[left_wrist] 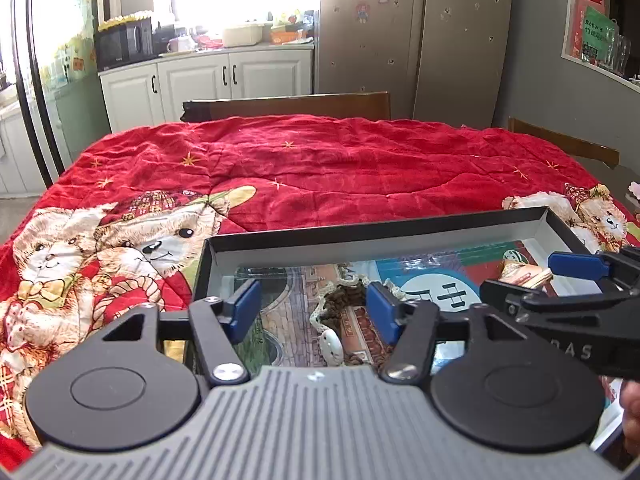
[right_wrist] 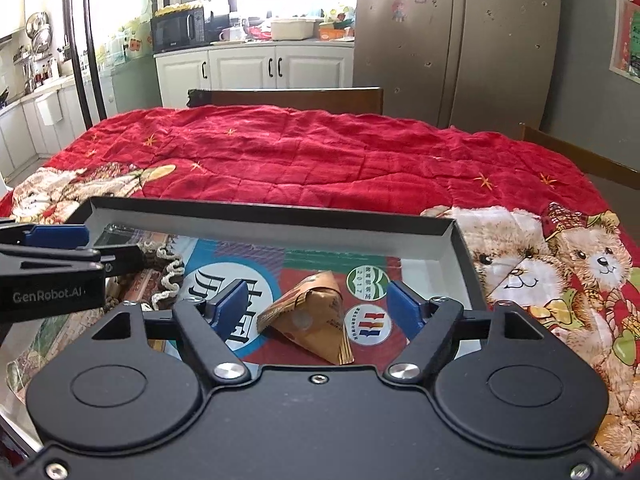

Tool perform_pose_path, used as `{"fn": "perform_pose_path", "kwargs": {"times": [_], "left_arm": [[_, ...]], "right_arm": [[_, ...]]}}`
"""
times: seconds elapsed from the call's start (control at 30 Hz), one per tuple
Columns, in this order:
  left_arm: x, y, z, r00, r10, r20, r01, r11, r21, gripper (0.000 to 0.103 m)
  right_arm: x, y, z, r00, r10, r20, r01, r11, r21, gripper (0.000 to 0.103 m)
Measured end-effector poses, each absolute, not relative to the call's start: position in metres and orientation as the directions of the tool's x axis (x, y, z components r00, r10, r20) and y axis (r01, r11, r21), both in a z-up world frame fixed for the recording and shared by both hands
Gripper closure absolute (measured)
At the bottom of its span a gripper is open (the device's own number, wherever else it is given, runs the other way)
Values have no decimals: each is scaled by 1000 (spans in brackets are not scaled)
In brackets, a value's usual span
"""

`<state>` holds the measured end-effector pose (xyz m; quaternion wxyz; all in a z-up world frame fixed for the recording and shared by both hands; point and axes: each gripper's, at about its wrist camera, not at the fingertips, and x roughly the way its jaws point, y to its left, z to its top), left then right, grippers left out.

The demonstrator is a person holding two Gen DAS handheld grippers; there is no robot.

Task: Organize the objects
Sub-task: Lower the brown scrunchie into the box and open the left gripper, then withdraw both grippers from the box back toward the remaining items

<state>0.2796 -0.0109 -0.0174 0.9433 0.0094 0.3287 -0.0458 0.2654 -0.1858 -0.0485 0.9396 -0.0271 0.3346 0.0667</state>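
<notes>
On the red quilt (left_wrist: 320, 168), both tools gape empty over the box (right_wrist: 264, 216) (paper packet (right_wrist: 312, 316) plain rightward only).

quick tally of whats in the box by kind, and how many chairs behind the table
Inside the box:
printed flat bag: 1
orange triangular packet: 1
brown crochet piece with cream trim: 1
small white oval object: 1
Behind the table:
wooden chairs: 2
Total: 6
</notes>
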Motion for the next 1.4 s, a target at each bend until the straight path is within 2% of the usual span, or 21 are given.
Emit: {"fn": "perform_pose_path", "kwargs": {"times": [0.53, 0.87, 1.0, 1.23, 1.4], "left_arm": [[249, -11, 7, 816, -78, -572, 99, 995, 5, 21], [218, -13, 25, 849, -60, -526, 108, 992, 61, 9], [207, -14, 30, 857, -57, -512, 111, 991, 74, 8], [190, -9, 39, 864, -69, -498, 113, 992, 57, 1], [180, -6, 41, 856, -77, -511, 124, 991, 57, 0]], "right_arm": [[238, -188, -20, 802, 120, -585, -148, 989, 0, 27], [206, -184, -3, 823, 131, -553, -175, 984, -26, 27], [192, -180, 4, 831, 124, -543, -183, 981, -57, 27], [168, -178, 11, 840, 110, -532, -188, 977, -96, 19], [150, -179, 12, 848, 107, -519, -193, 975, -113, 14]]}}
